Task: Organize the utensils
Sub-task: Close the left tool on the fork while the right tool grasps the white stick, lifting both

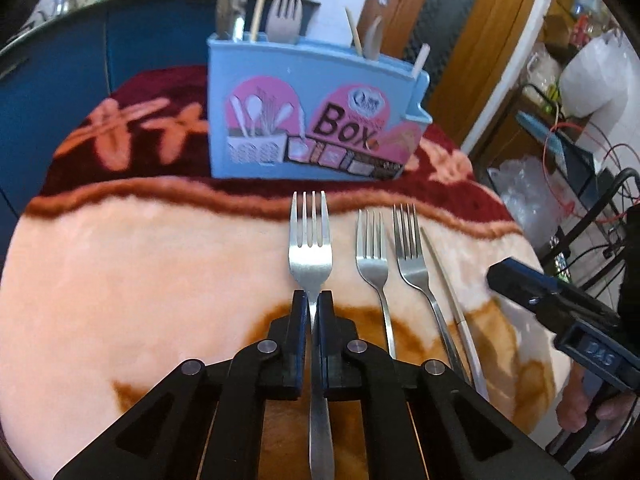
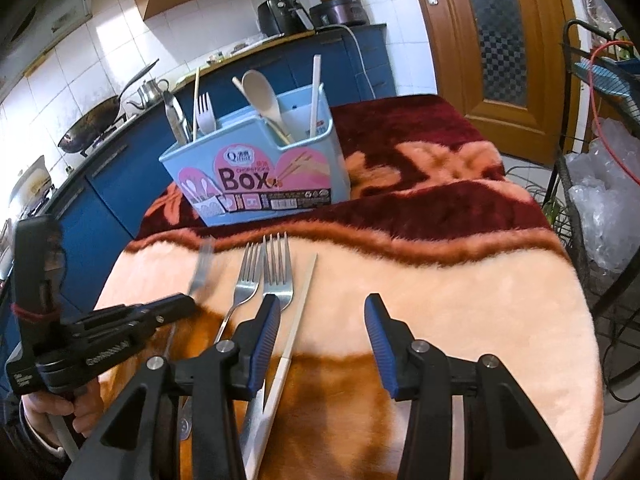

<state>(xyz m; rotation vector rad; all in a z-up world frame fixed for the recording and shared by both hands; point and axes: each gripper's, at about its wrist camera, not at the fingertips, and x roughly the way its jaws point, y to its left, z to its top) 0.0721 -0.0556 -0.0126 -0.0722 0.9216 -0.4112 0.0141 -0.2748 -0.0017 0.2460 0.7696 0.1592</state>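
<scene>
My left gripper (image 1: 313,300) is shut on the neck of a steel fork (image 1: 310,248), tines pointing toward the blue utensil box (image 1: 316,120). In the right wrist view the left gripper (image 2: 180,304) holds that fork (image 2: 202,268), blurred, above the blanket. Two more forks (image 1: 372,256) (image 1: 412,252) and a slim knife (image 1: 448,292) lie to its right. My right gripper (image 2: 322,320) is open and empty over the blanket, beside the right-hand fork (image 2: 276,272) and the knife (image 2: 298,308). The box (image 2: 256,180) holds a spoon, a fork and chopsticks.
A peach and maroon plush blanket (image 2: 440,280) covers the table. Blue kitchen cabinets (image 2: 112,184) stand behind the box. A wire rack with plastic bags (image 2: 600,200) stands off the table's right edge. A wooden door (image 2: 492,40) is at the back right.
</scene>
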